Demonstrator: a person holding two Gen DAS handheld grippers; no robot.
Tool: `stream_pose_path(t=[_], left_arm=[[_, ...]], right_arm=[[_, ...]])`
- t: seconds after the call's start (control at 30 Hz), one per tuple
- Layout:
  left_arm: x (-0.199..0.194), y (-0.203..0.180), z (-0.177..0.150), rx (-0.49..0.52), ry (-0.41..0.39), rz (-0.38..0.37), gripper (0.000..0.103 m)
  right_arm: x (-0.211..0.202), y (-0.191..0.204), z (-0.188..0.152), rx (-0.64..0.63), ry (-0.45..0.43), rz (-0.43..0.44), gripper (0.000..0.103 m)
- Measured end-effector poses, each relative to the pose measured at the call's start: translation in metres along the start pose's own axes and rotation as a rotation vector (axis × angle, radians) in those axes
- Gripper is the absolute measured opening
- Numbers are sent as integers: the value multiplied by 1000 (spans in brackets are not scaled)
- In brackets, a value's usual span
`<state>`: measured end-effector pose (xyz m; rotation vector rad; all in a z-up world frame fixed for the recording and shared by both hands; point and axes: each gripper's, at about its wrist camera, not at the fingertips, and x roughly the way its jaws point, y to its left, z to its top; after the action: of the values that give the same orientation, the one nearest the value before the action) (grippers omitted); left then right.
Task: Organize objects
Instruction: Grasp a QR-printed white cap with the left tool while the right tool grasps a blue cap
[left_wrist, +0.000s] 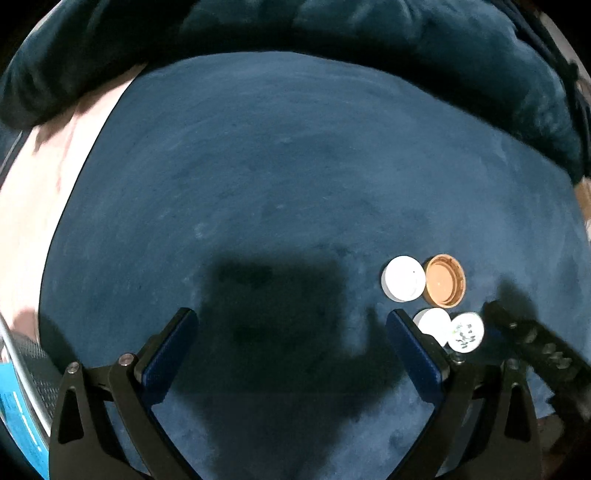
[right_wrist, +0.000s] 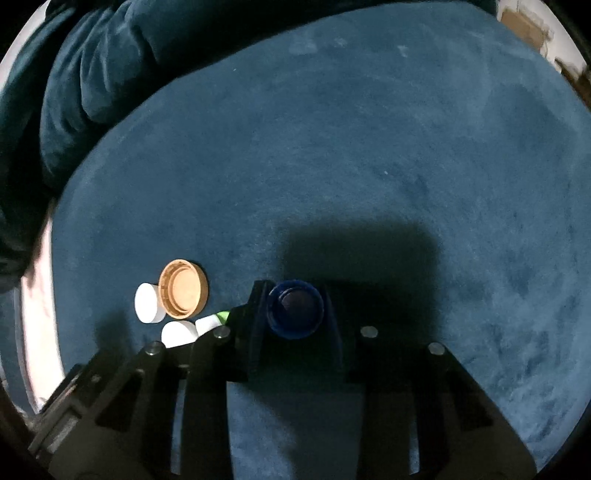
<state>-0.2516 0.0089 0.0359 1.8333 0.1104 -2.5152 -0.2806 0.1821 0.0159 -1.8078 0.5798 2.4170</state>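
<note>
A dark blue velvet cushion (right_wrist: 369, 147), round-edged and backed by heaped blue upholstery, fills both views. A blue cap (right_wrist: 295, 309) is held open side up, clenched between the fingers of the right tongs (right_wrist: 293, 295), just below centre in the right wrist view. To its left in that frame, touching one another, a cluster of caps is gathered: a tan cap (right_wrist: 183, 288) lying open side up, a white cap (right_wrist: 147, 303) at its left edge, and two more white caps below (partly hidden by the tongs' frame). So the group lies left of the held cap and near it; a short leftward carry would be called for, it is judged. In the left wrist view the same cluster (left_wrist: 424, 284) is seen at lower right, and the left tongs (left_wrist: 291, 325) are spread wide, with nothing held. The right tongs are nearer.
</note>
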Motion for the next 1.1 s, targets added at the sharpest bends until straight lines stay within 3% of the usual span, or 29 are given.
stream_pose_path(t=[0.2, 0.37, 0.5, 0.7, 0.77, 0.8, 0.83, 0.87, 1.1], left_arm=[[19, -19, 6, 54, -3, -7, 101], [34, -28, 8, 48, -13, 2, 100], [29, -26, 11, 24, -71, -41, 100], [31, -40, 15, 117, -116, -72, 98], [36, -44, 14, 163, -127, -87, 75], [36, -44, 13, 182, -140, -98, 68], [36, -42, 10, 192, -152, -112, 46], [33, -45, 6, 198, -161, -127, 30], [28, -30, 4, 160, -98, -193, 30]], right_arm=[[-1, -18, -2, 58, 31, 100, 32], [0, -14, -3, 22, 27, 91, 32], [-2, -12, -4, -16, 15, 78, 33], [-10, -17, -7, -9, 17, 86, 34], [-10, -17, -7, -5, 19, 89, 33], [-11, -18, -8, -4, 20, 90, 33], [-11, -19, -9, -4, 19, 91, 33], [-12, -19, -9, -5, 18, 90, 33], [-12, -13, -11, 9, 18, 88, 34]])
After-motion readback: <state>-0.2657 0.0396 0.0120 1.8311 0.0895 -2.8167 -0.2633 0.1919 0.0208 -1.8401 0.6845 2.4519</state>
